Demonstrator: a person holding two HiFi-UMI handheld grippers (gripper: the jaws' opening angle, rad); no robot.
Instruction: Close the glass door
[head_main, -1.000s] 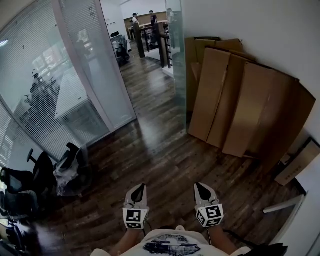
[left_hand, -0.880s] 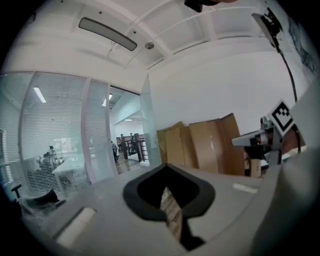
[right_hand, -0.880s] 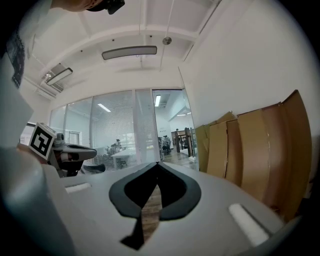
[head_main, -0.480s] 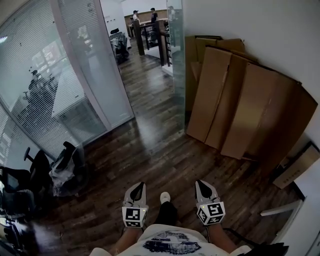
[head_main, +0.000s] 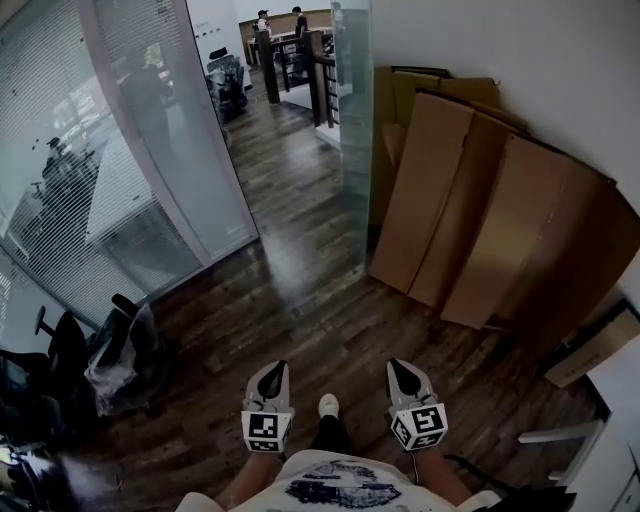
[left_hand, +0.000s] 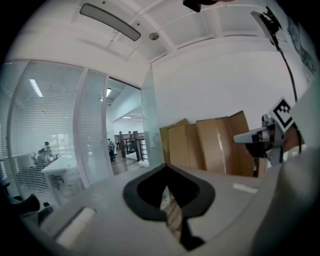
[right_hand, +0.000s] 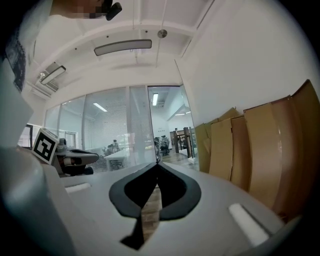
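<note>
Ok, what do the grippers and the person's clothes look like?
The left gripper and right gripper are pale grey shells tapering to points, with black inner pads. Each carries a white cube with black square markers. The person wears a white shirt with dark print and a white shoe.

Head view: dim overall, corners vignetted dark. Barrel distortion bows the glass partition (head_main: 110, 150) at 9–11 o'clock. Light comes through its blinds and down the corridor at 12. A pale sheen lies on the wood floor (head_main: 288, 275) near centre. Deep shadow sits behind the cardboard sheets (head_main: 480, 210) at 3–4 o'clock.

Gripper views: brighter, white walls, fisheye circle with black corners. Fluorescent tubes (left_hand: 36, 87) glow beyond the glass. Left gripper (left_hand: 167, 167) and right gripper (right_hand: 156, 164) shells blur at 6 o'clock.
</note>
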